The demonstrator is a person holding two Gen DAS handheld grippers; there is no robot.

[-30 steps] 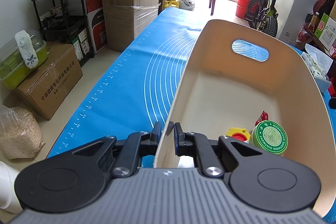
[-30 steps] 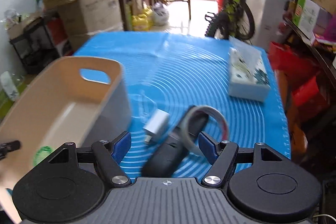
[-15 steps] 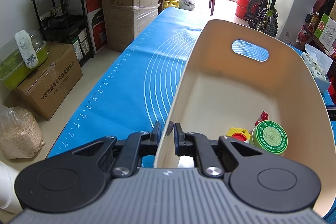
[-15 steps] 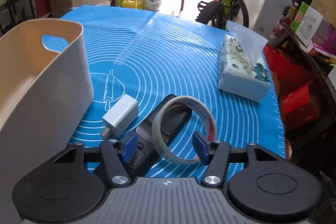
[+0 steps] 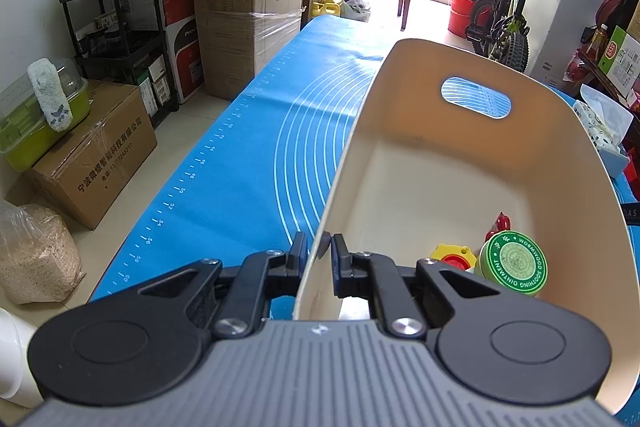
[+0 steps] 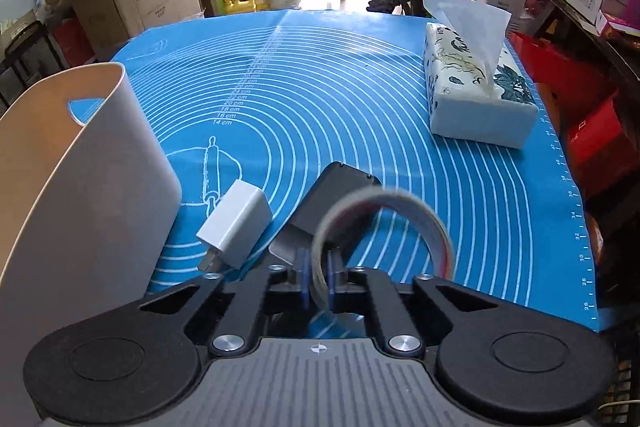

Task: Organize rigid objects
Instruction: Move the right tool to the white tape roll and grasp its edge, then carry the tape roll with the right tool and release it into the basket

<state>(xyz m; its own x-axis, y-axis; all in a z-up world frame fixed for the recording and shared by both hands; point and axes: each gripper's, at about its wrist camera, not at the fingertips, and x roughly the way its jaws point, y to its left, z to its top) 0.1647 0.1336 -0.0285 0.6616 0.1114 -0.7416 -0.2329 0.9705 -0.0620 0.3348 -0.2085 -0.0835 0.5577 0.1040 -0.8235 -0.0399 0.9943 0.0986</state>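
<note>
Left hand-held gripper (image 5: 319, 254) is pinched onto the near wall of the cream bin (image 5: 592, 163), one finger outside, one inside. Down in the bin's right corner: a green ointment tin (image 5: 513, 263), a yellow-and-red thing (image 5: 454, 257) half hidden behind the finger, and a small red bit (image 5: 498, 225) I can't make out. On the blue mat (image 6: 360, 115) covering the tabletop, just right of the bin, lies a white charger (image 6: 236, 225), then a black remote (image 6: 336, 195) – its near end is covered up. The right hand-held gripper (image 6: 317, 277) is clamped on a tape roll (image 6: 384, 227), raised over the remote. Tissue box (image 6: 476, 99) sits far right.
</note>
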